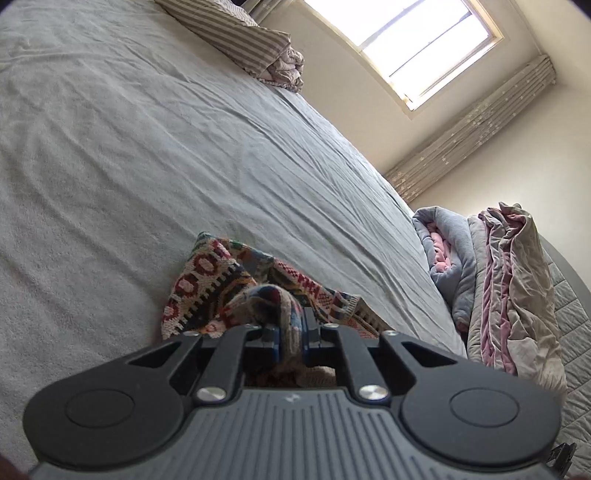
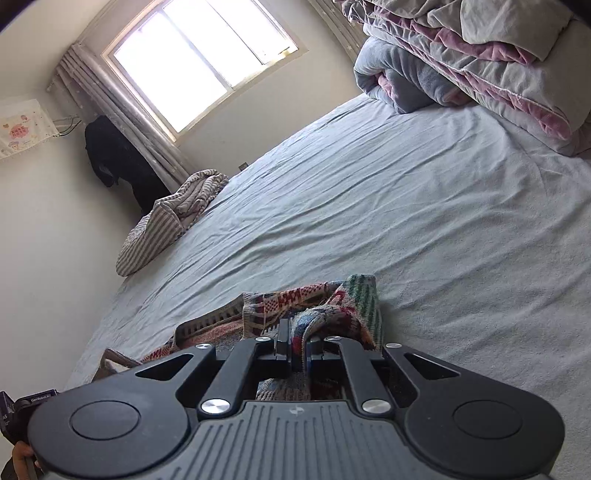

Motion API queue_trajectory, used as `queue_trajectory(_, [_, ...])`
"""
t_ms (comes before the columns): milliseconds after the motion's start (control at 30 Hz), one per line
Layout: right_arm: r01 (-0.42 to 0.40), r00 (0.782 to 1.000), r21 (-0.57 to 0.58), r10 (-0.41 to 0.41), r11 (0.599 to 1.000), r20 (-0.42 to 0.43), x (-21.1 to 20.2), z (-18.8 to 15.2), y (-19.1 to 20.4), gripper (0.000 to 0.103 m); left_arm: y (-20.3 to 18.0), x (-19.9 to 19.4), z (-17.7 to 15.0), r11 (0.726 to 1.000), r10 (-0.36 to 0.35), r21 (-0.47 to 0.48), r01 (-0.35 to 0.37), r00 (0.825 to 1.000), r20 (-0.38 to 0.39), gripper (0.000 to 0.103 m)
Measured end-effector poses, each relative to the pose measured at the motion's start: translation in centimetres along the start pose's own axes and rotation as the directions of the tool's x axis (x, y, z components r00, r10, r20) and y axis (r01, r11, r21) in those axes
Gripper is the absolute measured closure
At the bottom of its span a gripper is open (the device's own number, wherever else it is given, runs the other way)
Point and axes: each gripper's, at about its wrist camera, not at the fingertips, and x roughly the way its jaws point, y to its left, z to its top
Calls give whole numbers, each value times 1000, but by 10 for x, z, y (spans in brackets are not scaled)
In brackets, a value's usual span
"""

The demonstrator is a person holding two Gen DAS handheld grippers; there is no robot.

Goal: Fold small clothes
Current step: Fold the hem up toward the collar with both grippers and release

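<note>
In the left wrist view, the grey bed sheet (image 1: 155,155) filled the whole left side, wrinkled and bare. At the far end, toward the top, lay a striped pillow (image 1: 229,33) with a crumpled striped cloth (image 1: 286,68) against its right end. Lower and nearer the middle, the patterned knit garment (image 1: 207,291) lay bunched on the sheet, one fold of it rising into the left gripper (image 1: 286,328), whose fingers were pinching that fold tightly between them. Right of the garment, at the edge of the sheet, sat a folded grey-blue blanket (image 1: 448,258) and beside it a heap of grey and pink quilts (image 1: 517,280). Above them a bright window (image 1: 424,44) and a pale curtain (image 1: 476,129) stood on the wall.

In the right wrist view, the far left held a small wall hanging (image 2: 22,125), then a dark garment (image 2: 118,158) hanging by a curtain (image 2: 125,122) under the window (image 2: 199,55). The striped pillow (image 2: 151,236) lay at the sheet's left edge. At bottom left a hand (image 2: 24,458) held the other tool. In the middle the knit garment (image 2: 332,299) lay on the sheet (image 2: 406,206), and the right gripper (image 2: 297,347) had its fingers pressed together on a raised fold of it. To the upper right the blanket (image 2: 399,74) and quilts (image 2: 498,48) were stacked, well apart from the garment; nothing lay between them.
</note>
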Motion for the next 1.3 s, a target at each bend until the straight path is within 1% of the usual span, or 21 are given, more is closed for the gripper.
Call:
queue_trajectory(100, [53,998,-20,-54,998,-21,20,-2,-4,94,13,24,0,998,31,-48,-33,999,-41,90])
queue_trajectory(167, [76,997,-47,-76,996,-10,23,-2,-2,90,13,25,-1,999,39,-24,-40,998,-40,88])
queue_trajectory(200, [83,996,-60,-84,995,-1,22,-1,0,86,12,23,-1,999,36,-4,-37,999,-32,86])
queue_trajectory(267, [108,994,-88,-105,990,33,17,0,3,68,8,16,-1,999,44,30,-44,999,-14,80])
queue_trajectory(300, [137,989,-109,-131,985,62,13,1,4,49,5,11,1,997,53,51,-54,998,17,65])
queue_trajectory(333, [157,985,-131,-147,979,87,9,3,4,45,2,3,1,993,81,76,-87,994,71,52])
queue_trajectory(367, [162,984,-150,-148,975,101,5,5,4,45,-3,-4,2,986,120,101,-135,983,138,28])
queue_trajectory(400, [162,984,-152,-148,975,104,3,6,3,45,-6,-12,2,976,150,126,-178,967,204,17])
queue_trajectory(467, [153,985,-147,-138,977,106,-3,8,0,45,-11,-19,3,959,171,179,-220,952,255,16])
queue_trajectory(667, [158,985,-205,-140,966,97,-5,-2,4,39,-15,-19,-8,916,195,319,-243,965,174,15])
queue_trajectory(767, [165,986,-234,-152,958,72,4,-7,10,39,-14,-16,-13,903,201,358,-239,969,141,20])
queue_trajectory(900, [197,980,-276,-188,941,61,20,-4,11,39,-10,0,-10,909,219,342,-239,971,95,50])
queue_trajectory(933, [200,980,-283,-191,938,58,25,-2,12,41,-9,5,-9,911,220,337,-236,972,86,55])
queue_trajectory(967, [197,980,-292,-190,936,52,31,1,13,44,-10,9,-8,912,221,336,-235,972,80,64])
queue_trajectory(1000, [198,980,-305,-193,931,47,37,4,14,51,-11,14,-8,910,226,338,-239,971,79,70])
queue_trajectory(1033, [208,978,-318,-205,925,45,43,5,15,56,-12,16,-9,906,229,346,-244,970,85,70])
queue_trajectory(1067, [221,975,-332,-219,917,45,49,6,16,59,-14,18,-10,899,229,359,-249,968,98,76])
queue_trajectory(1133, [250,968,-366,-244,897,63,58,4,20,79,-19,18,-12,886,224,382,-262,964,142,96])
queue_trajectory(1167, [254,967,-380,-244,889,76,59,2,22,87,-21,15,-13,884,215,385,-265,962,170,99])
queue_trajectory(1233, [284,957,-410,-232,867,174,51,-6,26,98,-27,4,-19,860,196,409,-305,937,289,100])
queue_trajectory(1300, [317,932,-393,-206,863,299,35,-12,28,99,-31,-3,-23,850,181,412,-329,916,359,100])
